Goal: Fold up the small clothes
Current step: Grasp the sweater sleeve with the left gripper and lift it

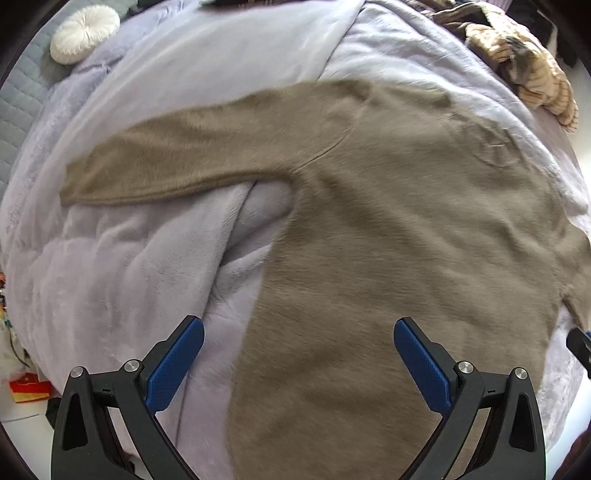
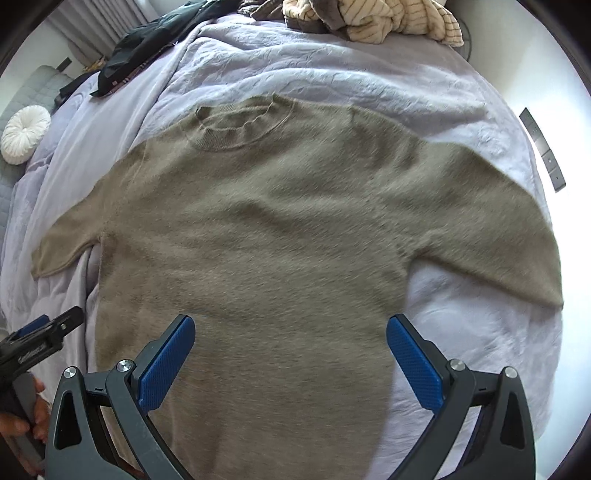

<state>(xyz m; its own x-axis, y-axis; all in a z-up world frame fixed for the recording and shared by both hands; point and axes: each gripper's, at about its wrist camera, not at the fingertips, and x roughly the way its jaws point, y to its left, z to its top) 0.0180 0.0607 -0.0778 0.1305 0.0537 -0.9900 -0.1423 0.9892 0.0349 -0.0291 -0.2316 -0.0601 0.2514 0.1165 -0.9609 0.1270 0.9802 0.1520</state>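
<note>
A taupe fuzzy sweater (image 2: 280, 229) lies spread flat on a lavender bed cover (image 2: 332, 74), collar (image 2: 236, 127) at the far end, both sleeves out to the sides. In the left wrist view the same sweater (image 1: 406, 240) fills the right half, its left sleeve (image 1: 177, 158) stretching leftward. My left gripper (image 1: 299, 332) hovers open over the sweater's lower left edge, nothing between its blue pads. My right gripper (image 2: 290, 328) stands open above the sweater's lower body, also holding nothing. The left gripper (image 2: 40, 338) shows at the right wrist view's left edge, a hand (image 2: 22, 417) gripping it.
A round white cushion (image 1: 85, 33) sits at the far left by a grey quilted headboard (image 1: 18, 110). A heap of striped beige clothes (image 2: 373, 18) lies at the bed's far end, dark garments (image 2: 147, 44) at the far left. The bed's right edge drops to a white floor (image 2: 569, 221).
</note>
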